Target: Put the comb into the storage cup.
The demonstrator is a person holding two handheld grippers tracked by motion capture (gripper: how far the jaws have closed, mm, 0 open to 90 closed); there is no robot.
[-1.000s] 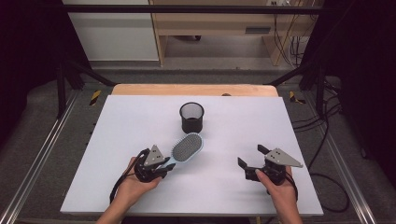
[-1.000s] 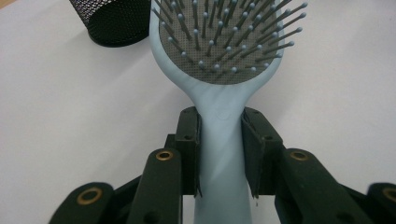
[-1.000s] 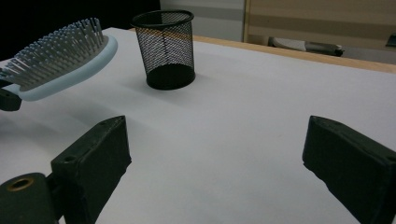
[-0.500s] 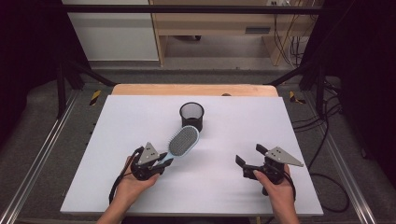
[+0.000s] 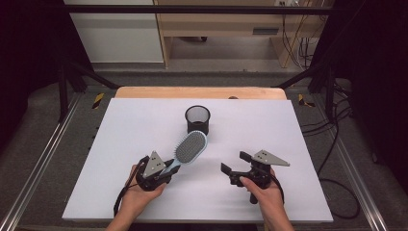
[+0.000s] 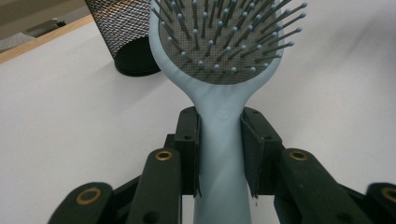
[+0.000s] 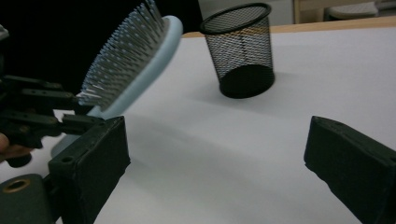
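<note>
A light blue hairbrush is held off the white table, head up and tilted toward the far right, bristles facing up. My left gripper is shut on its handle, with both pads pressed against the sides. The brush head rises at the left of the right gripper view. A black mesh cup stands upright just beyond the brush, near the table's middle. My right gripper stands open with nothing between its jaws, to the right of the brush, and points left toward the brush and the cup.
A wooden strip runs along the table's far edge. Metal rails flank the table at left and right, and cables lie on the floor at the right. Bare white surface lies between the two grippers and to the cup's left and right.
My right gripper has moved left toward the brush. The brush has tilted up, its head now lifted nearer the mesh cup; the left hand has stayed in place.
</note>
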